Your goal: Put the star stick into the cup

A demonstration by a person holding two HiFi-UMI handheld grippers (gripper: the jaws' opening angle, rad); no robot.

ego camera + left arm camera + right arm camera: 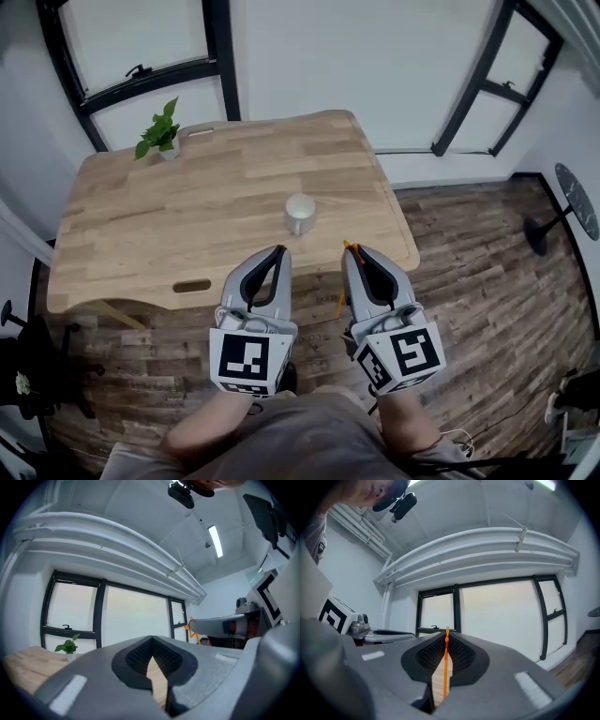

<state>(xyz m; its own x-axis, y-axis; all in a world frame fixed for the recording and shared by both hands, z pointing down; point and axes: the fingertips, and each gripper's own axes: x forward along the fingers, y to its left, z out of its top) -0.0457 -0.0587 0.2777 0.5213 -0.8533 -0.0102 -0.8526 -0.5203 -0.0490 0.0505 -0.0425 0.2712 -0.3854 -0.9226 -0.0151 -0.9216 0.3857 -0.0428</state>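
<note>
A: Where is the stick (446,667) sitting?

B: It is running as a thin orange line up the seam of the right gripper (446,638), and its tip is poking just past the jaw tips. The jaws are pressing together on it. Its star end is not showing in any view.

A: And from the head view?

B: There the orange tip is peeking out at the front of that gripper, which is hanging at the near edge of the table (141,216), with its marker cube over the floor (469,262).

A: What is the left gripper (279,251) doing?

B: It is hanging beside the right one, side by side and apart. Its jaws are meeting at the tips with nothing between them; only a sliver of wood is showing through the gap lower down.

A: Where is the cup (300,214)?

B: It is standing upright on the table, white, near the front edge, just beyond the two grippers and about between their tips. The stick is not touching it.

A: Anything else around?

B: A small plant (157,131) in a white pot is sitting at the far left corner, well apart from the cup. Black-framed windows are running behind the table.
</note>
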